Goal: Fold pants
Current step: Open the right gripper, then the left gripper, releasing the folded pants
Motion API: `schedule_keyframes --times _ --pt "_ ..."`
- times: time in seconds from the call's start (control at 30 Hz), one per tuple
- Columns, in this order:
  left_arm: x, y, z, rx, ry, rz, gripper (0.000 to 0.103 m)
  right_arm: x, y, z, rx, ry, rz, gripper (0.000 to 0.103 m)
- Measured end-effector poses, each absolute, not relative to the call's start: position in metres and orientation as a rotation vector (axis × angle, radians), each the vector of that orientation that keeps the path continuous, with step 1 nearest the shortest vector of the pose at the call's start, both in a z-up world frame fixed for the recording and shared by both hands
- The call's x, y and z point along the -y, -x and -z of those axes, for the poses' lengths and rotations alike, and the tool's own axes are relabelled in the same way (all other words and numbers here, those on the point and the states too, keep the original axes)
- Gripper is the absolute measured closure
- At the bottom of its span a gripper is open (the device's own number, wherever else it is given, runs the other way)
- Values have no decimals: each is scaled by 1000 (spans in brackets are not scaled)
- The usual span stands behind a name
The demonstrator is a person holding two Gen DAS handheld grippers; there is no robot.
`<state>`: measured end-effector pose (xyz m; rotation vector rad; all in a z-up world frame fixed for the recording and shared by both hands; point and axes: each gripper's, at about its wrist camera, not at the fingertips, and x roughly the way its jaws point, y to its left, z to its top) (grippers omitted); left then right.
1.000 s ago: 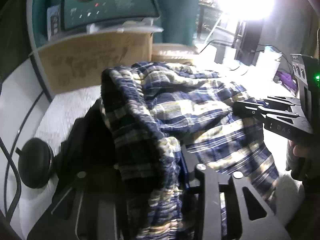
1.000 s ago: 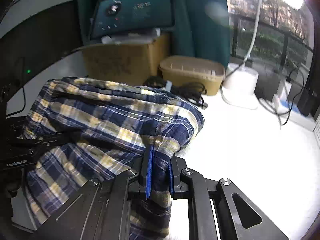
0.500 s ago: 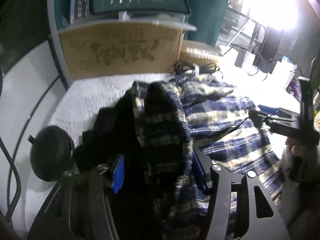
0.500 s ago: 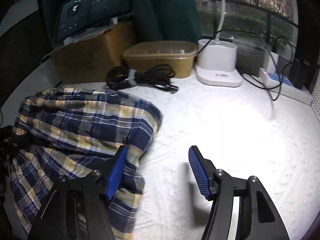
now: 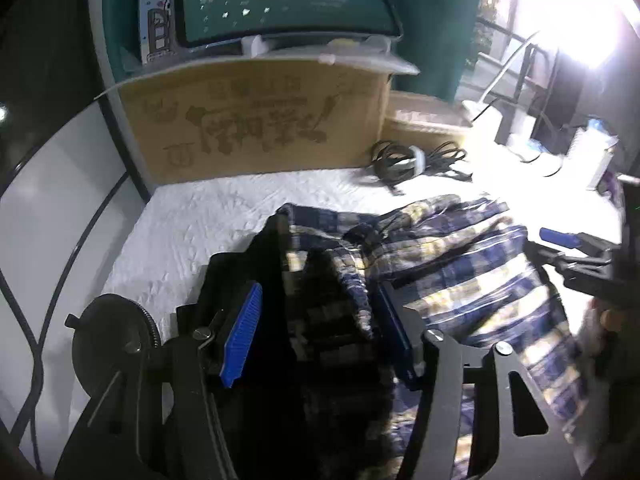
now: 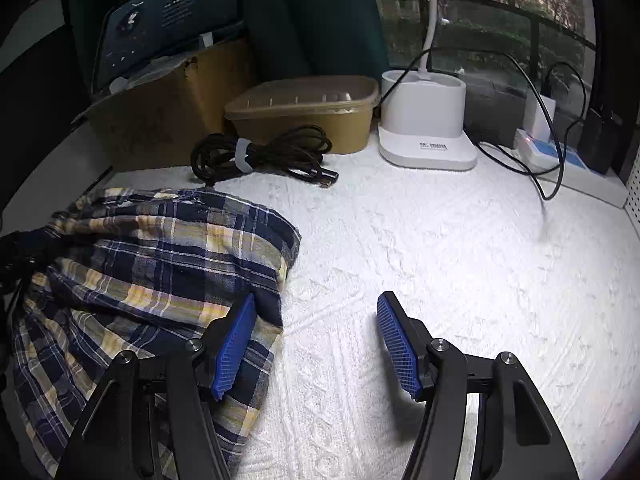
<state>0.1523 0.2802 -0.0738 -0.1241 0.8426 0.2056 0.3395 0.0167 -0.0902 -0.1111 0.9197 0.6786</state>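
Pants (image 6: 152, 264), navy-and-yellow plaid cotton, lie loosely bunched beside the coiled black cable (image 6: 264, 154); both claws, left claw (image 5: 320, 336) and right claw (image 6: 316, 344), gape empty; neat folding remains.

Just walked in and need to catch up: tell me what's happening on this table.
A person with a handheld gripper in each hand is folding plaid pants on a white textured table cover. Both grippers are open. The right gripper has only bare cover between its fingers, with the pants' edge beside its left finger. The left gripper has a bunched, dark part of the pants between its fingers, not pinched. The pants lie loosely heaped, not neatly folded yet.
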Motion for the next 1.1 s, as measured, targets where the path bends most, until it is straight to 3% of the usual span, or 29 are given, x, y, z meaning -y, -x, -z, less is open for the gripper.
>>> schedule_keyframes --times 0.2,0.7,1.1 --pt "-290 -165 80 -859 135 -225 37 -15 -346 94 -952 89 -688 39" --pt "-269 -141 50 -811 149 -193 37 -6 -345 88 -965 63 -682 37" --pt "-251 -118 69 -855 121 -183 37 -3 -311 76 -943 101 -716 37"
